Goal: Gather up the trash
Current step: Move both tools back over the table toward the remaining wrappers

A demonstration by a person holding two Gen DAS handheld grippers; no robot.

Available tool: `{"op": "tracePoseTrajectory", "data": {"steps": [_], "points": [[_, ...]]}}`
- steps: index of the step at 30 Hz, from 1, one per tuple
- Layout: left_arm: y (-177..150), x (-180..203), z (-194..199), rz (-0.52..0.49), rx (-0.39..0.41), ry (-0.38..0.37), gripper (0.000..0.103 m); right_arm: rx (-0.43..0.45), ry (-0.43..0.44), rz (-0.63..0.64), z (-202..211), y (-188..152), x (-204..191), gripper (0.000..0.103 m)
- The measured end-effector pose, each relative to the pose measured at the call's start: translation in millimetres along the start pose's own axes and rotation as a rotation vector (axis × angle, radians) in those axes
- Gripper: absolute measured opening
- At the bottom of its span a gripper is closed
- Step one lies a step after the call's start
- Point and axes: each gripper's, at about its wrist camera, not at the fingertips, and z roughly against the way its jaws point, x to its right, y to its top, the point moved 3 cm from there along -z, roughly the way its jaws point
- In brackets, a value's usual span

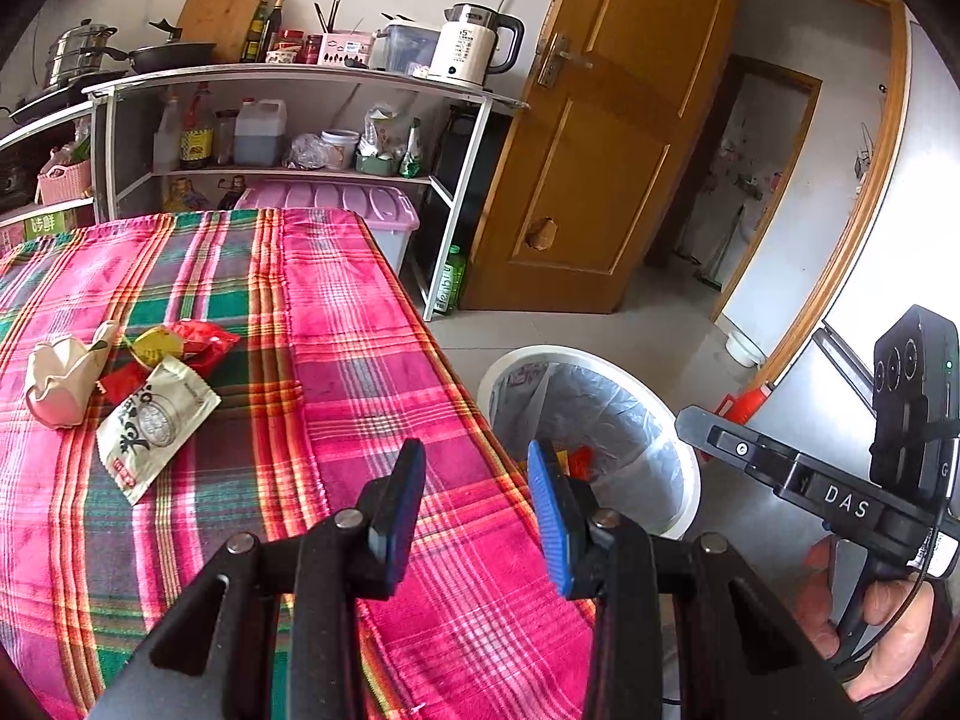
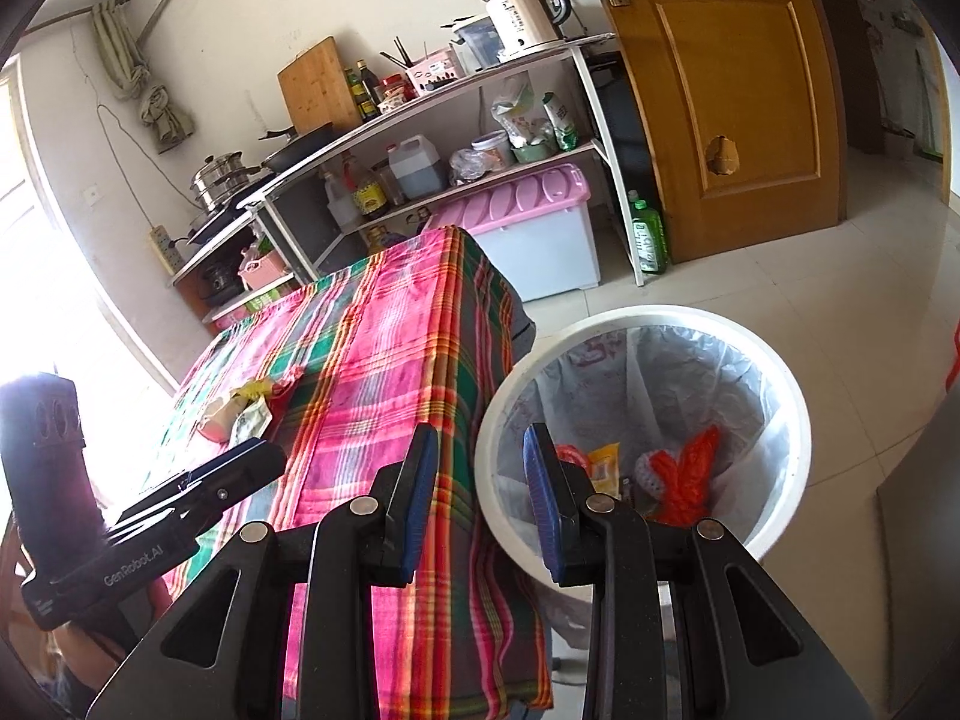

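Several wrappers lie on the plaid tablecloth [image 1: 372, 324] at the left: a crumpled cream paper cup [image 1: 60, 381], a white printed packet [image 1: 157, 420], a red wrapper [image 1: 204, 343] and a yellow one [image 1: 155, 345]. They also show as a small pile in the right wrist view [image 2: 243, 411]. My left gripper [image 1: 477, 465] is open and empty above the table's right edge. My right gripper [image 2: 480, 450] is open and empty above the near rim of the white bin [image 2: 774, 360], which holds orange [image 2: 690, 474] and yellow [image 2: 603, 462] trash in a clear liner. The bin also shows in the left wrist view [image 1: 678, 420].
A white shelf rack [image 1: 288, 78] with a kettle [image 1: 474, 45], bottles and pans stands behind the table. A pink-lidded storage box [image 1: 360, 204] sits under it. A brown door [image 1: 612, 138] stands open at the right, with a green bottle [image 1: 450, 279] by it. Tiled floor surrounds the bin.
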Motion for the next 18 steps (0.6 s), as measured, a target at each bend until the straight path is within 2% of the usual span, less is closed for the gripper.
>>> {"op": "tracePoseTrajectory", "data": {"steps": [12,16,18], "points": [[-7.1,-37.8,29.5,0.022,0.049,0.082,0.037,-0.032,0.056,0.073,-13.6,-7.2,-44.8,0.031],[-8.1,-52.3,35.9,0.035,0.062,0.109,0.045,-0.047,0.076,0.101,-23.0,-9.3,-60.2,0.031],[-8.3,-60.4,38.1,0.04,0.066,0.124,0.045,-0.055,0.086,0.113,-27.8,-10.8,-67.1,0.031]]}}
